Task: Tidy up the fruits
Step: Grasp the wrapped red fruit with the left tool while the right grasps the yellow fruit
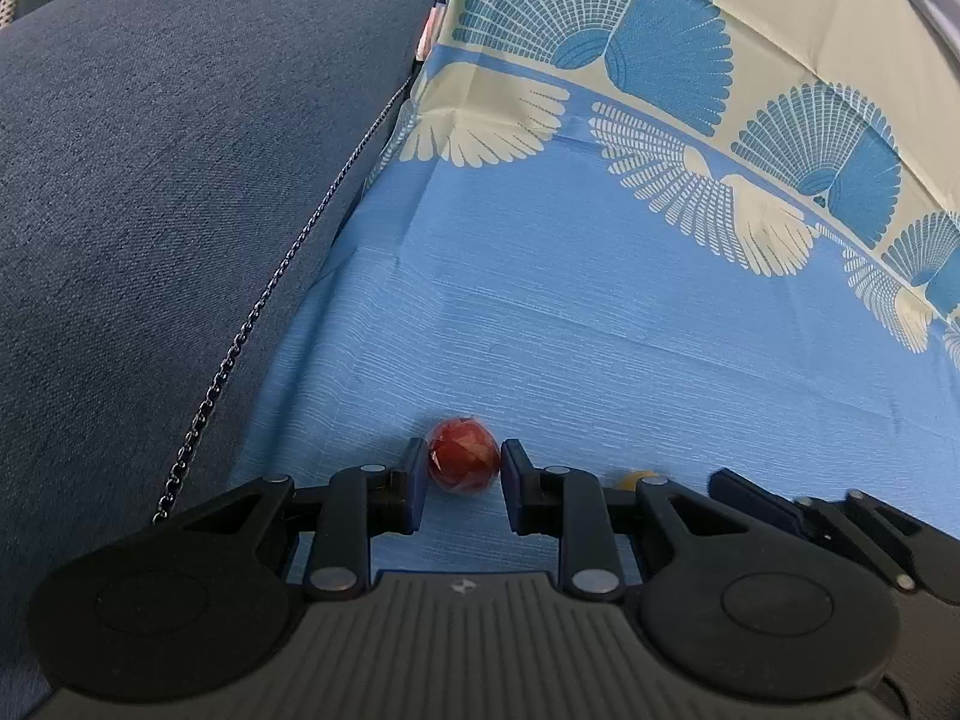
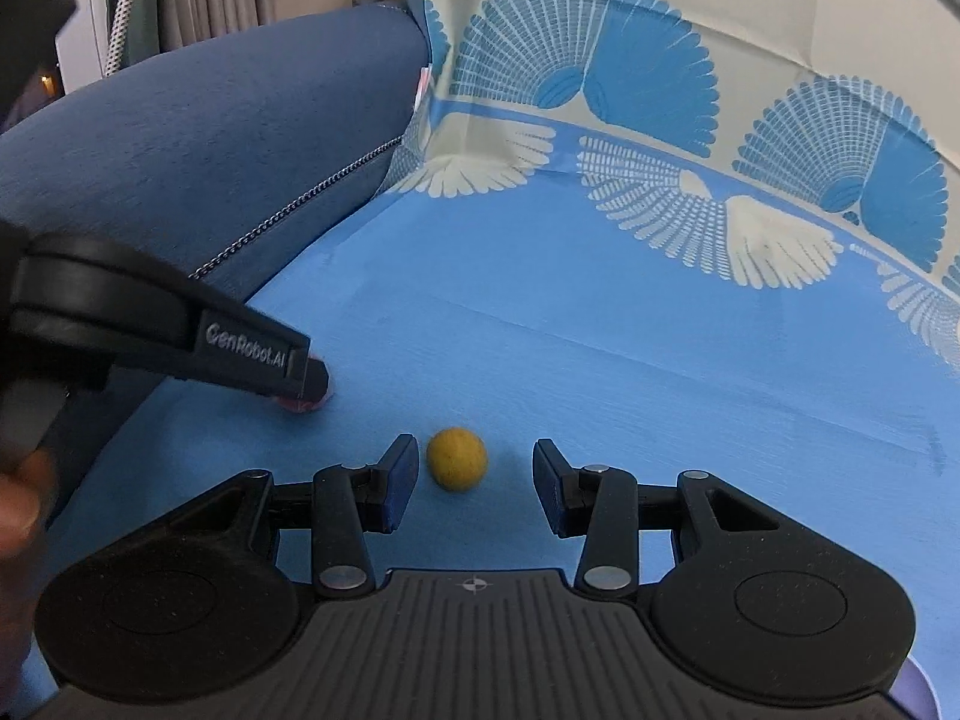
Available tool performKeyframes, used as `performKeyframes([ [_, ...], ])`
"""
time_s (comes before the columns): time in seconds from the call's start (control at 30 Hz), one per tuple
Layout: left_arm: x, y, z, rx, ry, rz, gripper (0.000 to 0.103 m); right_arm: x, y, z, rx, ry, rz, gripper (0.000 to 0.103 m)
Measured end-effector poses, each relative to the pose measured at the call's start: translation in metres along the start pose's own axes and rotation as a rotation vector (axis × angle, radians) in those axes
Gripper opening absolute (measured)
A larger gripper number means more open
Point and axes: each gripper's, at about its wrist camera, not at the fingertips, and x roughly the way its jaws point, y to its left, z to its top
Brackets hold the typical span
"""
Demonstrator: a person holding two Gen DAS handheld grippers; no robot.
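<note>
Two small fruits on a blue cloth with a fan-print border, each lined up with one tool — a sensible split, one fruit per hand. Left hand-held gripper lowered to the cloth with its blue pads on either side of the red fruit: pads close against the fruit's flanks, slim gaps showing, so apparently bracketing it rather than squeezing; not clamped as far as can be seen. Fruit sitting at the pad tips, not deep between them, likely because the tool comes in at a downward slant. Right hand-held gripper held apart, wider than its target, the yellow fruit lying on the cloth nearer the left pad than the right, clear space on both sides. Judged as the approach before a pinch — a shift sideways would centre the fruit. Both fruits round and small, so prone to roll if nudged by one pad first. Seen from the right wrist, the left tool reaching in from the left edge, its tip down on the cloth with a sliver of red beneath. Readable lettering on that tool's side: "GenRobot.AI". A small round emblem on each tool's ribbed body, too small to read. Blue sofa cushion with a thin chain running along its seam, just beside the cloth. No bowl or tray for the fruit in view.
</note>
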Motion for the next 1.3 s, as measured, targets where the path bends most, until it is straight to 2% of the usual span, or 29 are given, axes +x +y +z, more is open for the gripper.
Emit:
performKeyframes([
  [0.2,-0.001,0.001,0.0,0.0,-0.001,-0.002,0.028,0.019,0.008,0.002,-0.019,0.054,0.0,0.043],
  [0.27,-0.001,0.0,0.0,0.001,-0.002,0.0,0.028,0.02,0.008,0.002,-0.031,0.055,-0.011,0.03],
  [0.3,-0.002,0.0,0.0,0.002,-0.003,0.001,0.028,0.019,0.009,0.002,-0.037,0.055,-0.014,0.026],
  [0.53,-0.002,-0.006,-0.001,0.032,-0.001,-0.003,0.028,0.005,0.009,0.005,-0.053,0.019,-0.043,0.026],
  [0.73,0.001,-0.006,-0.001,0.033,0.007,0.006,0.029,0.011,0.001,0.0,0.007,0.07,-0.052,0.026],
  [1.03,0.003,-0.007,0.0,0.04,0.005,0.014,0.03,0.009,0.002,-0.002,0.013,0.064,-0.05,0.026],
  [1.2,-0.003,-0.009,-0.002,0.053,-0.013,0.004,0.03,-0.002,-0.001,-0.003,0.026,0.051,-0.049,0.026],
  [1.3,-0.014,-0.015,-0.003,0.075,-0.057,-0.004,0.03,-0.018,-0.008,-0.001,0.04,0.032,-0.058,0.026],
])
